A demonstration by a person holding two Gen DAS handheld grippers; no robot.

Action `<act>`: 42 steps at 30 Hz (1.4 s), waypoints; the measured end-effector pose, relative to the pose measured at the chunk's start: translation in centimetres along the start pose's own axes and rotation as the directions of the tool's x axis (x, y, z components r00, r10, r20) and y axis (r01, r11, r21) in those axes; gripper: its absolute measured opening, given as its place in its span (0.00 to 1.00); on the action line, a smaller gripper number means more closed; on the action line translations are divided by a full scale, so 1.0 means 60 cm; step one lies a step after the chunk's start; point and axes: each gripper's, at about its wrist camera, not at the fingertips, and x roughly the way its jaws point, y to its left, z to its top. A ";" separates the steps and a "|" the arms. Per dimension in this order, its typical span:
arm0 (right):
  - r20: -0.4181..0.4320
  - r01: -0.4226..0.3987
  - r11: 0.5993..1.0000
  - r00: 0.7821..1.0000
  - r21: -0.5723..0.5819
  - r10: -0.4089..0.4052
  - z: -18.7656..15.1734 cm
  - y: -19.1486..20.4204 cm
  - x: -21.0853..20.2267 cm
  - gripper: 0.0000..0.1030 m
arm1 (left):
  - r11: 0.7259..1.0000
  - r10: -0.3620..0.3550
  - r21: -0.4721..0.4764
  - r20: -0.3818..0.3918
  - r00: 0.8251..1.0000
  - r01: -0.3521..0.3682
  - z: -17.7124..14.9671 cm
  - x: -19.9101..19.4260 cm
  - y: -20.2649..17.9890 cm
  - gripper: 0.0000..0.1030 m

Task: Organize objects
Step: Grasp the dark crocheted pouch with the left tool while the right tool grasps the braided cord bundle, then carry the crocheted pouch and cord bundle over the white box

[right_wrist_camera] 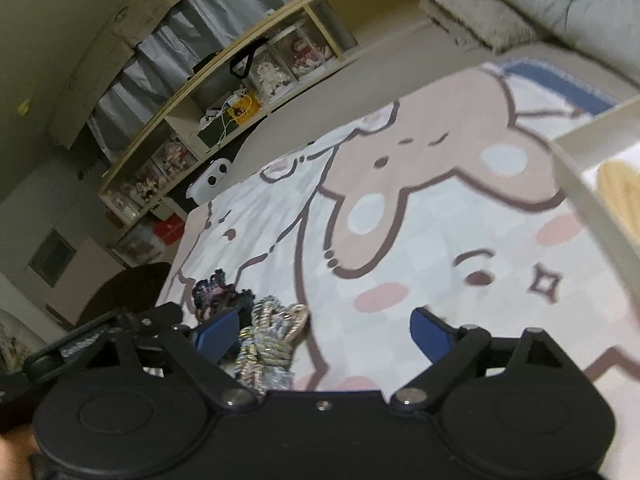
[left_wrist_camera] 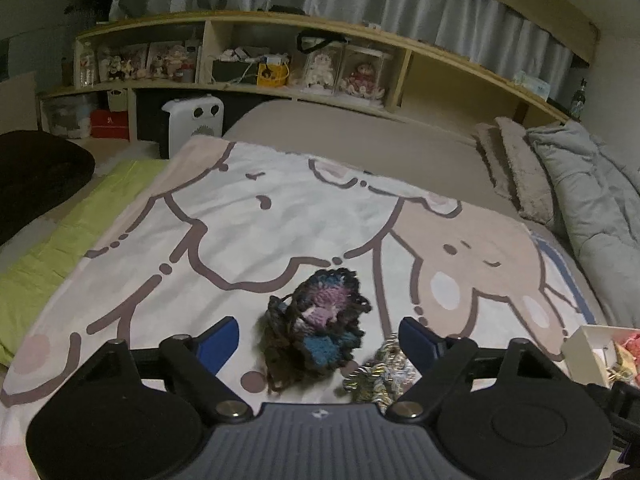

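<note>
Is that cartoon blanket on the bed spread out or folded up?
Spread out: the pale cartoon-animal blanket lies flat, its whole drawing visible.

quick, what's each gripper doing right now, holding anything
Left gripper: open, holding nothing; the dark crocheted piece lies between its fingers, untouched.
Right gripper: open, holding nothing; the pale yarn bundle lies by its left finger.

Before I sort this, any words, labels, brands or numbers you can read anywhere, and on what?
None can be read.
Red box on the lower shelf: a pale mark, too blurred.
Yellow box on the shelf: a dark print, too small.
Left gripper body: a small emblem, no letters.
Blanket: cartoon drawings only.
</note>
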 end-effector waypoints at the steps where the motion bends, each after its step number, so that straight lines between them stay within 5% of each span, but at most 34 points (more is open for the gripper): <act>1: -0.005 -0.018 1.000 1.000 0.003 0.018 -0.003 0.003 0.008 0.85 | 1.000 -0.005 -0.001 -0.008 1.000 0.005 -0.001 0.006 0.004 0.81; 12: -0.119 -0.081 0.995 0.990 -0.055 0.074 -0.032 0.051 0.099 0.55 | 0.998 -0.061 0.027 -0.074 0.995 0.063 -0.002 0.073 0.009 0.72; 21: -0.173 -0.080 0.989 0.983 -0.128 0.057 -0.046 0.069 0.144 0.54 | 1.000 -0.003 0.010 -0.100 0.995 0.004 -0.008 0.117 0.013 0.71; 26: -0.183 -0.086 0.989 0.981 -0.119 0.063 -0.049 0.065 0.160 0.52 | 1.000 0.017 -0.024 -0.097 0.995 -0.020 -0.009 0.126 0.023 0.57; 30: -0.181 -0.083 0.984 0.982 -0.159 0.053 -0.051 0.070 0.164 0.39 | 0.999 0.038 -0.010 -0.094 0.995 -0.039 -0.011 0.124 0.020 0.47; 42: -0.128 -0.062 0.974 0.991 -0.216 0.034 -0.025 0.070 0.103 0.36 | 1.000 0.021 -0.018 -0.079 0.997 -0.023 -0.014 0.065 0.005 0.41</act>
